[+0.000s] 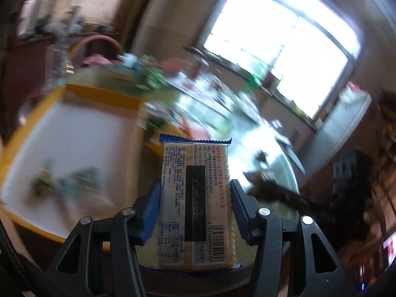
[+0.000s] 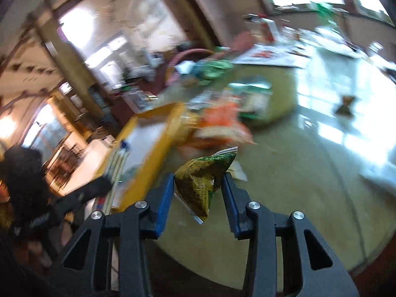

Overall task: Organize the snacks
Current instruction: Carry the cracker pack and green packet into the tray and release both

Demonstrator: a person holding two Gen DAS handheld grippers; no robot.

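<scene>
Left gripper [image 1: 195,188] pinching a flat cracker packet [image 1: 195,203] by its long edges, barcode side up, blue crimped end pointing to 12 o'clock. At 9 o'clock from it, yellow-rimmed tray [image 1: 99,94] with a white floor, a few blurred green-and-yellow wrappers [image 1: 66,180] lying inside. Past the tray toward 12 o'clock, a smeared heap of snacks [image 1: 153,74]. Right gripper [image 2: 198,180] clamped on a green-and-yellow crinkled snack pouch [image 2: 203,180], lifted above the greenish tabletop [image 2: 284,173]. At 11 o'clock, the same tray [image 2: 158,143]; just beyond the pouch at 12 o'clock, orange packets [image 2: 220,123], blurred, beside the tray's edge.
</scene>
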